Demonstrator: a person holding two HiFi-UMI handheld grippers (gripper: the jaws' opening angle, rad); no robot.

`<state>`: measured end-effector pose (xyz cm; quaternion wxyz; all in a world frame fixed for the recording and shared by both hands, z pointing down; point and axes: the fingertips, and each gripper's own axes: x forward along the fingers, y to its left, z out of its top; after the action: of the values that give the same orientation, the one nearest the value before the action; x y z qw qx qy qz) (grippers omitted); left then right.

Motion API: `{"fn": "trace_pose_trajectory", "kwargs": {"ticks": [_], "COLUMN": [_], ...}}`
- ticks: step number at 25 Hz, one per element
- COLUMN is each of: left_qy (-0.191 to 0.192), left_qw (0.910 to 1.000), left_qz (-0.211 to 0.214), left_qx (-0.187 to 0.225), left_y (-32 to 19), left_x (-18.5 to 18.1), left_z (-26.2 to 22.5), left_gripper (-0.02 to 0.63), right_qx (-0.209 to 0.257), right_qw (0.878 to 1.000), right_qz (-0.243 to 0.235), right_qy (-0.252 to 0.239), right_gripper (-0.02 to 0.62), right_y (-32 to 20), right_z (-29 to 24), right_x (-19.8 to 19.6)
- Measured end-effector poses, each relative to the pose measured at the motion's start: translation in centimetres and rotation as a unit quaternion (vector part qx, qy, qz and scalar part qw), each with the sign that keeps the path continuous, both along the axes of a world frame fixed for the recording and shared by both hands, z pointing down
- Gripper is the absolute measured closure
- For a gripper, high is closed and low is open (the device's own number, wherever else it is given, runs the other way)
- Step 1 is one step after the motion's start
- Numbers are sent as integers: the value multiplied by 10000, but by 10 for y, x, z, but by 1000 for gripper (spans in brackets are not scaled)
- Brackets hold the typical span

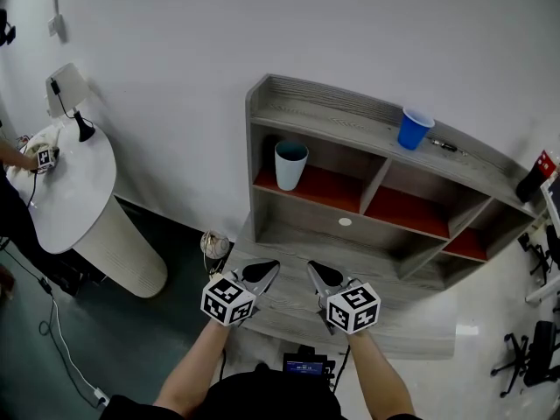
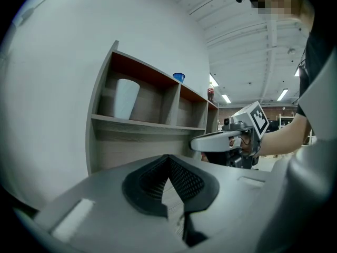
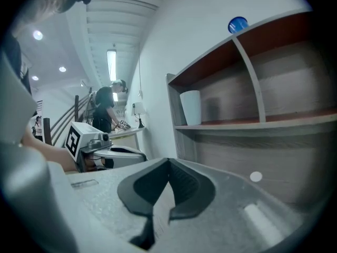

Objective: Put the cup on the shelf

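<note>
Shows left claw (image 1: 271, 268) and right claw (image 1: 313, 269) closed tight on nothing, side by side, low before shelf (image 1: 350, 116); white cup (image 1: 290, 164) upright in upper-left compartment, blue cup (image 1: 413, 129) on top.

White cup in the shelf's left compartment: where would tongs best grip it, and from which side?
Probably across the side wall of the upright white cup, mid-height, from the open front of the grey wooden shelf, which closes it off above, behind and left.

Grey left claw (image 1: 269, 269), right claw (image 1: 315, 271), black pads (image 2: 181, 181), black-and-white marker cubes (image 1: 227, 300)
</note>
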<state>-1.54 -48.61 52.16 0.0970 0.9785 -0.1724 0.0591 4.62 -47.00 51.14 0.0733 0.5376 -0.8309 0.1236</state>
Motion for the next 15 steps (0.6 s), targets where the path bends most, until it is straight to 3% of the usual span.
{"fn": "trace_pose_trajectory", "kwargs": {"ticks": [15], "left_qy": [-230], "left_qw": [9991], "left_qz": [300], "left_qx": [-215], "left_y": [27], "left_x": [-3], "left_z": [21], "left_gripper": [606], "right_qx": [-349], "right_qw": [9983], "right_qz": [257], "right_qy": [396], "right_gripper": [597], "right_y": [21], "right_z": [8], "right_x": [14]}}
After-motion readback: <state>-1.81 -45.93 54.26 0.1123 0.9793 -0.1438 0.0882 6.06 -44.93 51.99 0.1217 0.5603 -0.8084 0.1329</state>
